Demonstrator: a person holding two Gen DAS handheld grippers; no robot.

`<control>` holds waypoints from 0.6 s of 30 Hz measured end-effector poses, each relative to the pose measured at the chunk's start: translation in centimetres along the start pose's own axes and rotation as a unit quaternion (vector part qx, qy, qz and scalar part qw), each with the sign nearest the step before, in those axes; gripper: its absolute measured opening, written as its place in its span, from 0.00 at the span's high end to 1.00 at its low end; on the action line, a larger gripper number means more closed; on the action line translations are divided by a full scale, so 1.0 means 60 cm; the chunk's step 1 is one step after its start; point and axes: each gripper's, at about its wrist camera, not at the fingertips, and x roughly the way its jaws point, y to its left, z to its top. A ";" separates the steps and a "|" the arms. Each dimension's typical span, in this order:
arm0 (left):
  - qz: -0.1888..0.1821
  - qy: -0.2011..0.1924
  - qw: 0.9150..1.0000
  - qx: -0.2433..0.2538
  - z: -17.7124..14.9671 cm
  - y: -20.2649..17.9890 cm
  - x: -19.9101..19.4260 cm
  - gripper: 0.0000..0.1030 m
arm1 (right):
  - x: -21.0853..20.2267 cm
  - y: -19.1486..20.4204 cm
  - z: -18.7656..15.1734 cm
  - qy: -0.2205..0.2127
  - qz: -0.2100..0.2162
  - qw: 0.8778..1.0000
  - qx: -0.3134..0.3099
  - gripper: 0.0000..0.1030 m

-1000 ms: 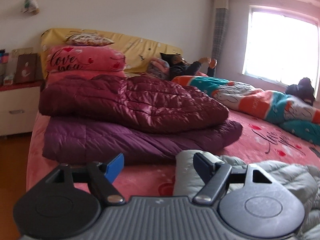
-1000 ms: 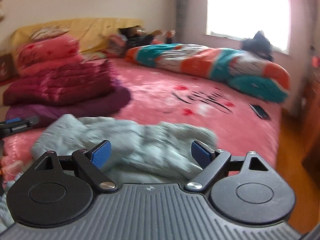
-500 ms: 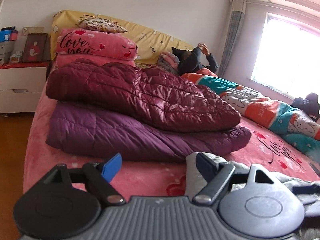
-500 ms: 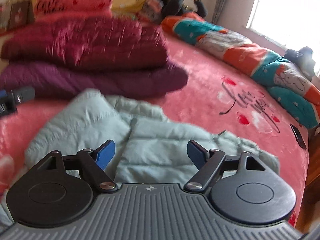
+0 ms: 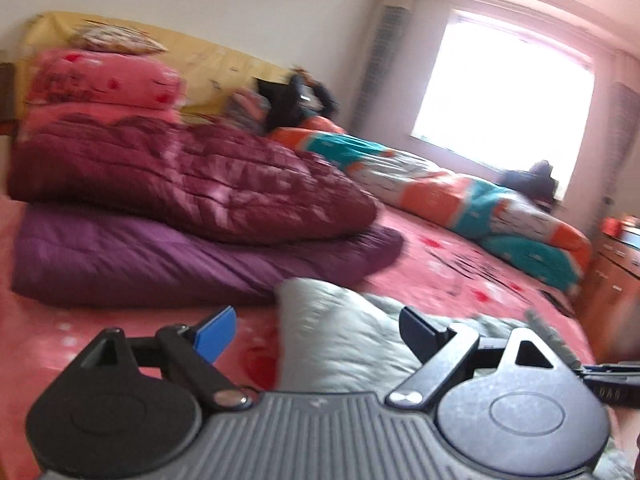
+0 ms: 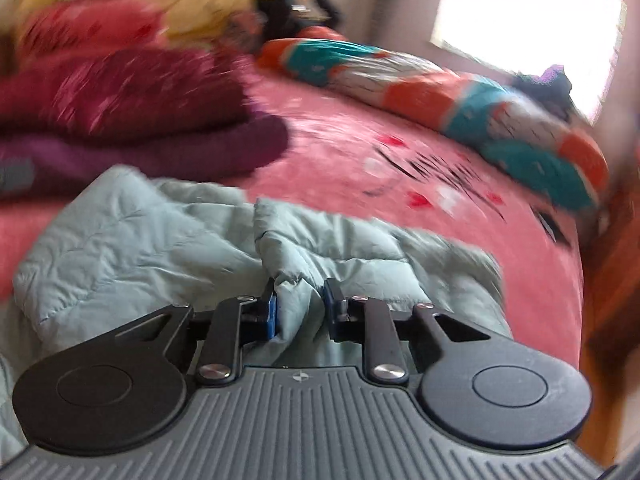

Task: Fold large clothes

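Note:
A pale grey-green puffer jacket [image 6: 152,236] lies crumpled on the pink bed sheet [image 6: 344,148] near the front edge. My right gripper [image 6: 298,308] is shut on a bunched fold of the jacket between its blue pads. In the left wrist view the same jacket [image 5: 340,332] rises as a hump just ahead of my left gripper [image 5: 316,330], which is open and empty, its fingers on either side of the hump without touching it. The tip of the right gripper shows at the right edge of that view [image 5: 612,376].
A folded maroon quilted coat [image 5: 192,180] lies on a folded purple one [image 5: 180,260] at the left. Pink pillows [image 5: 104,84] and a yellow headboard stand behind. An orange-teal rolled quilt [image 5: 460,200] lies along the far side. A wooden cabinet [image 5: 616,276] stands at the right.
My right gripper has closed on a fold of the pale jacket; it was open before. Both views have swung to the right and are blurred. The left gripper stays open.

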 end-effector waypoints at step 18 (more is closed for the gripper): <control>-0.204 0.131 0.966 0.094 -0.049 -0.059 -0.002 0.13 | -0.082 -0.210 -0.143 0.061 0.103 0.952 0.283 0.01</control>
